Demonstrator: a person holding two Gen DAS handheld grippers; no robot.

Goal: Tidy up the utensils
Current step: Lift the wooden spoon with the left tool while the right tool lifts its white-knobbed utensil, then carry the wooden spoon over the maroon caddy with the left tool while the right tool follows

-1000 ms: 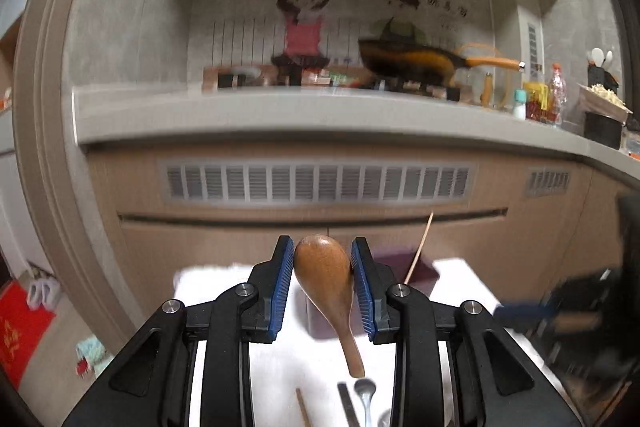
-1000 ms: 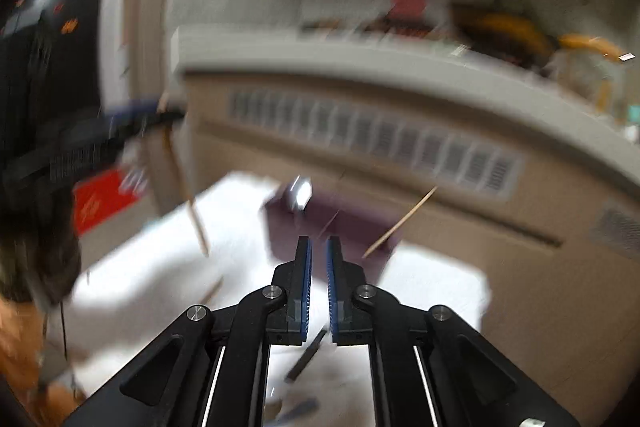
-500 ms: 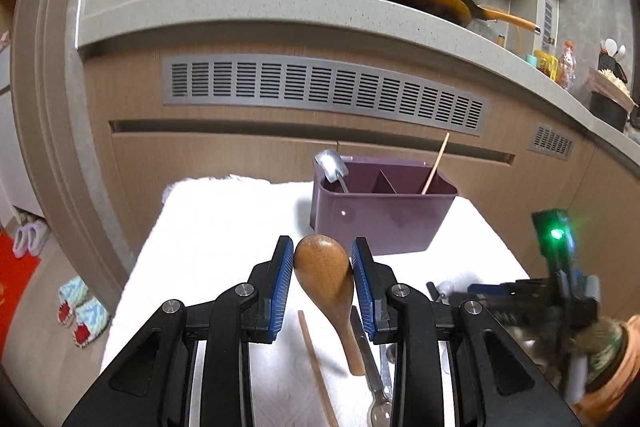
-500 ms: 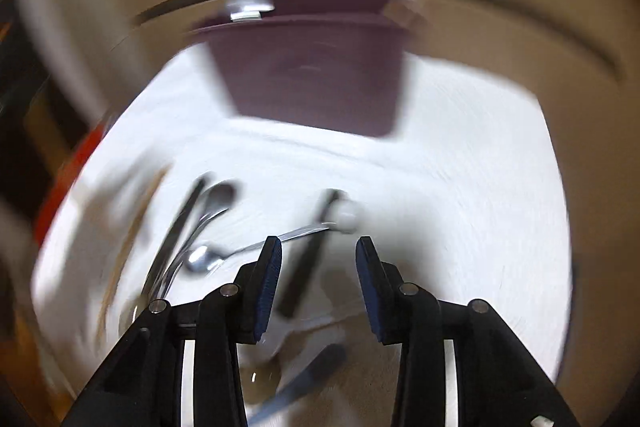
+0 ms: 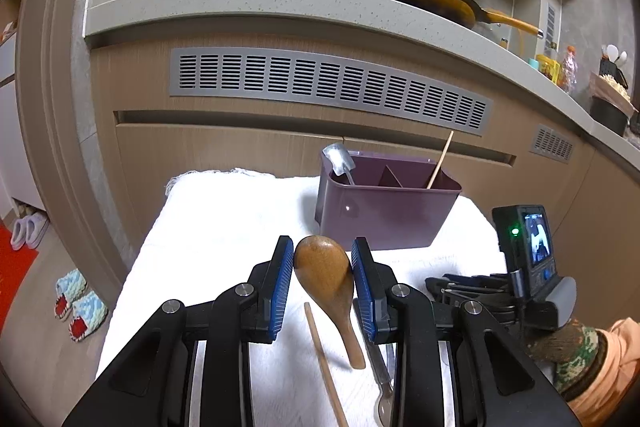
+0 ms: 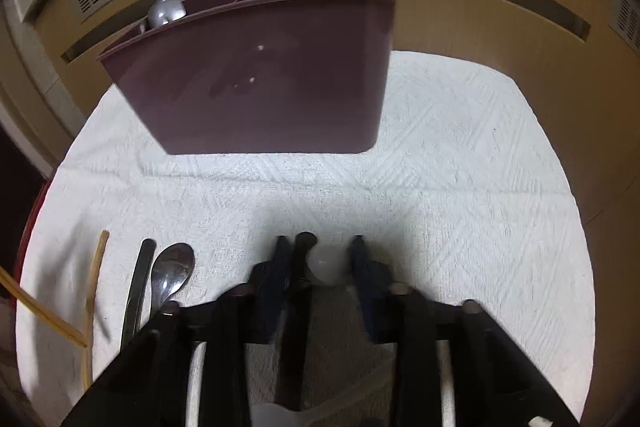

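Note:
My left gripper (image 5: pixel 323 259) is shut on a brown wooden spoon (image 5: pixel 326 269), bowl up and handle hanging down, above the white cloth (image 5: pixel 224 227). The purple divided holder (image 5: pixel 386 205) stands ahead and holds a metal spoon (image 5: pixel 339 157) and a chopstick (image 5: pixel 439 160). My right gripper (image 6: pixel 319 259) is low on the cloth, jaws open around a white rounded utensil end (image 6: pixel 327 263) and a dark handle (image 6: pixel 301 255). The holder (image 6: pixel 256 75) is just beyond it.
On the cloth left of my right gripper lie a metal spoon (image 6: pixel 170 273), a dark handle (image 6: pixel 138 283) and wooden chopsticks (image 6: pixel 94 291). A chopstick (image 5: pixel 324 363) and metal utensil (image 5: pixel 380 375) lie under my left gripper. Kitchen cabinets (image 5: pixel 280 139) stand behind.
My right gripper has opened, dropped to the cloth and now straddles the white utensil end. My left gripper tilted down towards the holder, still gripping the wooden spoon.

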